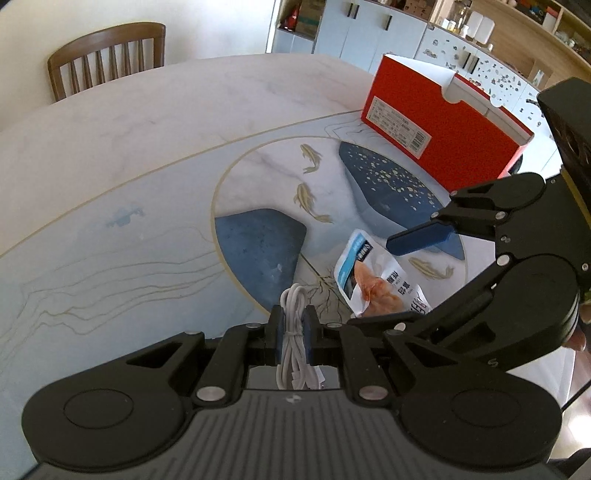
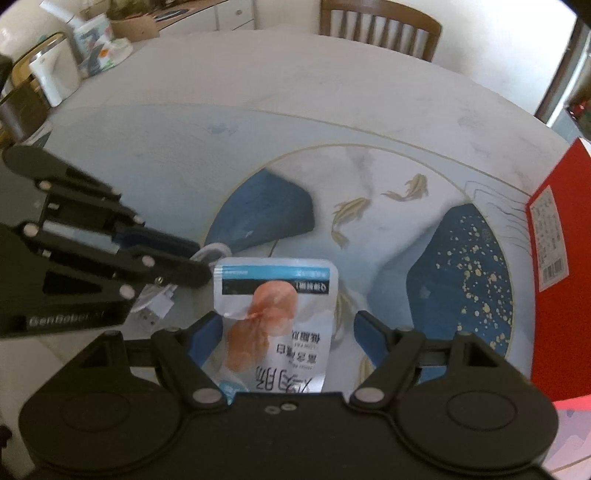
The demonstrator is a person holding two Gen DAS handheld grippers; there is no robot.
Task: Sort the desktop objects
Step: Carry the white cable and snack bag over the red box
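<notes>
My left gripper (image 1: 294, 326) is shut on a coiled white USB cable (image 1: 293, 332), which stands up between its blue pads. In the right wrist view the left gripper (image 2: 201, 260) comes in from the left, with the white cable (image 2: 155, 301) hanging under it. A white and blue snack packet (image 2: 275, 295) with an orange picture lies flat on the table (image 2: 184, 147). My right gripper (image 2: 288, 332) stands open, with one finger on each side of the packet. In the left wrist view the right gripper (image 1: 373, 282) hangs over the snack packet (image 1: 369, 284).
A red shoe box (image 1: 443, 136) stands on the table's far right, seen also as the red box (image 2: 554, 258). A wooden chair (image 1: 107, 59) stands beyond the table. Bags and a white container (image 2: 55, 77) crowd the far left corner. Cabinets (image 1: 369, 33) line the wall.
</notes>
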